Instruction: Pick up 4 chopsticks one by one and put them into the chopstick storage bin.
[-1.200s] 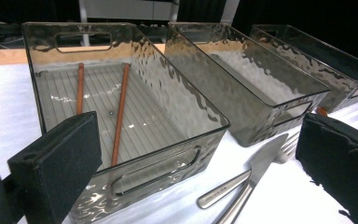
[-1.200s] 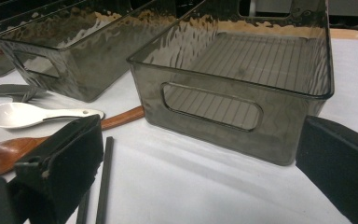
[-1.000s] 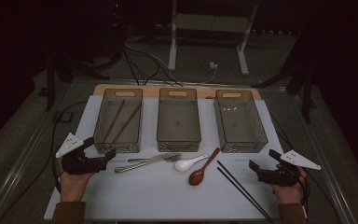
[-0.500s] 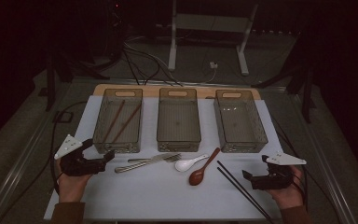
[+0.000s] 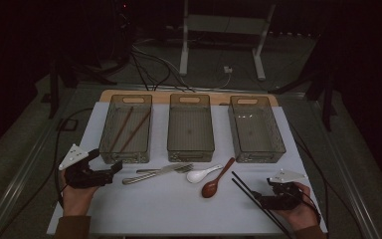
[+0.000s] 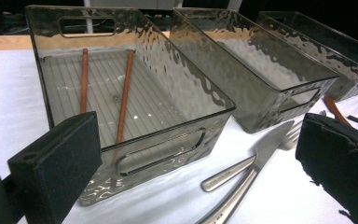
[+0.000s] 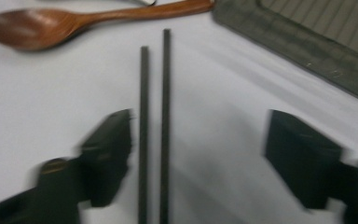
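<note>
The right gripper had just been closing its jaws, which stood apart around the two black chopsticks on the white table cover. The left jaw was just beside one stick; contact was too blurred to tell. The sticks' near ends were cut off. The left gripper was open and held nothing, near the knife; the small marks on its handle were unreadable.

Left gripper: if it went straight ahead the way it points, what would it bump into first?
Probably the near wall of the left bin, the one holding two brown chopsticks. The left gripper looks right at it, though the distance is hard to judge.
</note>
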Demonstrator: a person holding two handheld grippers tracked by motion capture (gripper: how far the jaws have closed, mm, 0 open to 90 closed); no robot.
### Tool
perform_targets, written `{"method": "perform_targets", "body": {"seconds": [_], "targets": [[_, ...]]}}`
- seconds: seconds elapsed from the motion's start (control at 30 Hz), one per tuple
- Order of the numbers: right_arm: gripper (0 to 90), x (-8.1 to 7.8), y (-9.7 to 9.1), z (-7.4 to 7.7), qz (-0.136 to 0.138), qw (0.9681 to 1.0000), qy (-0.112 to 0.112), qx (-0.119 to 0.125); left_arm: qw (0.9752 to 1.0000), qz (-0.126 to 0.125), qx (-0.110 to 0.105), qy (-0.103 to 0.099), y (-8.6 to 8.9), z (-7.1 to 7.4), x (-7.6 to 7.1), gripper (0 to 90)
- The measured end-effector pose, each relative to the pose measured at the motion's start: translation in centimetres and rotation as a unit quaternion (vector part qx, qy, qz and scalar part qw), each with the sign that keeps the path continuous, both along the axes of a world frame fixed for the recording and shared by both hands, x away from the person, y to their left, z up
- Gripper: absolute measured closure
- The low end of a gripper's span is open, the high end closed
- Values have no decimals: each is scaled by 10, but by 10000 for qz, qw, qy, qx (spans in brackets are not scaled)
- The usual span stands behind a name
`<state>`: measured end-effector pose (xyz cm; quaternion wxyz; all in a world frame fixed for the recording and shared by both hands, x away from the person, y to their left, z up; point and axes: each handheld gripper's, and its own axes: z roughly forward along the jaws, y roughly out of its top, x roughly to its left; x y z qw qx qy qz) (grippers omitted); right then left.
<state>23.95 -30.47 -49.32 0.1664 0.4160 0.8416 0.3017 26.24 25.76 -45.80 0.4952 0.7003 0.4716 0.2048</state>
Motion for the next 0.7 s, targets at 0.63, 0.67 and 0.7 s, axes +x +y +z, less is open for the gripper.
{"method": "perform_targets", "body": {"seconds": [0.63, 0.67, 0.7], "targets": [[865, -2, 3, -15, 132, 9978, 525, -371, 9999, 30, 58, 82, -1, -3, 0, 14], [867, -1, 5, -14, 122, 9976, 529, -433, 9999, 22, 54, 86, -2, -3, 0, 13], [868, -1, 6, -13, 97, 9973, 557, -473, 9999, 15, 55, 89, -2, -3, 0, 13]]}}
